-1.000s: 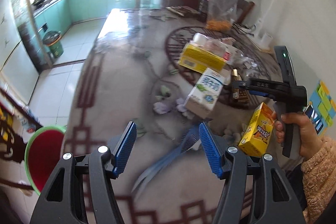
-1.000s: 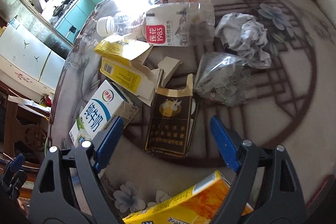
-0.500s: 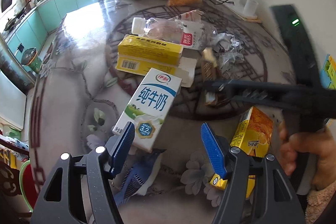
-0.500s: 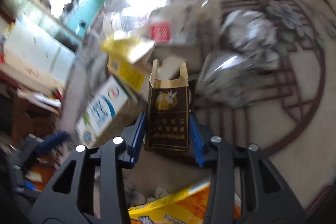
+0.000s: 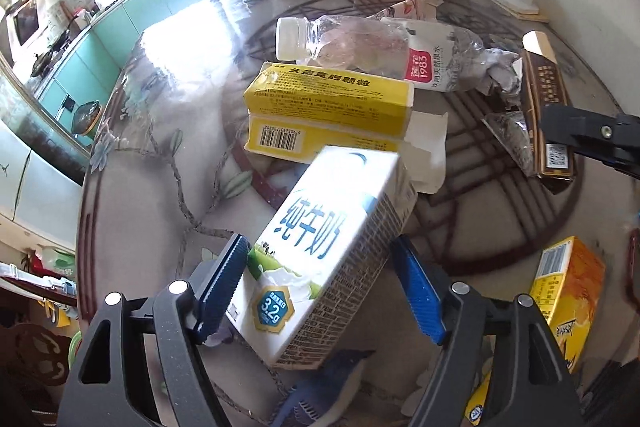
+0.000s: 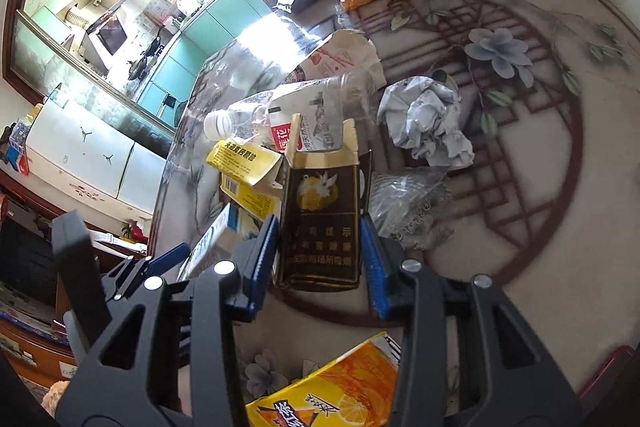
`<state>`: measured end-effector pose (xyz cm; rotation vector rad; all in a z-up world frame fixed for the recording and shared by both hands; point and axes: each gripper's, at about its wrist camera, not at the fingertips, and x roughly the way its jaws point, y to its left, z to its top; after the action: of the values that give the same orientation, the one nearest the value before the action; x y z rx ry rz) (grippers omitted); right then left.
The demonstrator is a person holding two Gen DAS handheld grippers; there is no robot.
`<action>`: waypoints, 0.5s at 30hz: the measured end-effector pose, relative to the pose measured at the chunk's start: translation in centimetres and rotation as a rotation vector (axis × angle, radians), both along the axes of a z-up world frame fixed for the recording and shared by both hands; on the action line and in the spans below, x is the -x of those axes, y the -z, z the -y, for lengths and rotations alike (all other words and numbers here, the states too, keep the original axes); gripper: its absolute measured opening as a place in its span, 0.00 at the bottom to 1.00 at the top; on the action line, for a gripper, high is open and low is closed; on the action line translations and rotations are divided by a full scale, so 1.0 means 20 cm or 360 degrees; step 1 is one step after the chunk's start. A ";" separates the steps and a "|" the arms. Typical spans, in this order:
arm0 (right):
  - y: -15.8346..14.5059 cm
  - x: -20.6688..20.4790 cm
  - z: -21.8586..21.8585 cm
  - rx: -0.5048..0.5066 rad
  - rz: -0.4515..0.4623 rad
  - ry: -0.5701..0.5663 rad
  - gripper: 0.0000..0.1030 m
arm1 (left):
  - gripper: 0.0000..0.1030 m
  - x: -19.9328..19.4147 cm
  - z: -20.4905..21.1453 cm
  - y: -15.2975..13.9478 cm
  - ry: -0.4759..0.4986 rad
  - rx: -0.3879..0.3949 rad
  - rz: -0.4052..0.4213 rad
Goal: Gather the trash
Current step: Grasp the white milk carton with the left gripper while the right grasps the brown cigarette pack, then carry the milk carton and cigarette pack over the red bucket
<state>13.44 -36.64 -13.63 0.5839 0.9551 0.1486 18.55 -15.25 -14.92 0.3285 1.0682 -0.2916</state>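
Left wrist view: left gripper point(image 5: 320, 291), jaws opening, straddles the tilted milk carton point(image 5: 320, 251) lying on the table point(image 5: 160, 147); pads not yet pressing. Advice: centre on the carton's narrow sides, then close.

Right wrist view: right gripper point(image 6: 320, 255) clenched on the dark cigarette box point(image 6: 320, 219), upright between the pads. Advice: lift straight, clear of the crumpled paper point(image 6: 428, 123).
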 end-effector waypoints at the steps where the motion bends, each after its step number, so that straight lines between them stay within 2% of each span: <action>1: 0.00 0.00 0.00 -0.0002 -0.0003 0.0001 0.39 | 0.70 -0.01 -0.01 0.00 -0.0002 0.0000 -0.0005; 5: 0.01 -0.01 0.00 -0.0010 -0.0012 -0.0001 0.39 | 0.69 -0.05 -0.02 0.05 -0.0012 -0.0043 -0.0037; 9: 0.02 -0.02 0.00 -0.0009 -0.0015 -0.0001 0.39 | 0.54 -0.05 -0.03 0.07 -0.0005 -0.0062 -0.0053; 15: 0.02 -0.02 -0.02 0.0005 -0.0018 -0.0017 0.39 | 0.47 0.00 -0.03 0.03 0.0015 -0.0019 0.0000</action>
<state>13.90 -36.27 -13.97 0.5773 0.9696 0.1533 18.47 -14.56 -15.47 0.3444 1.0692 -0.2935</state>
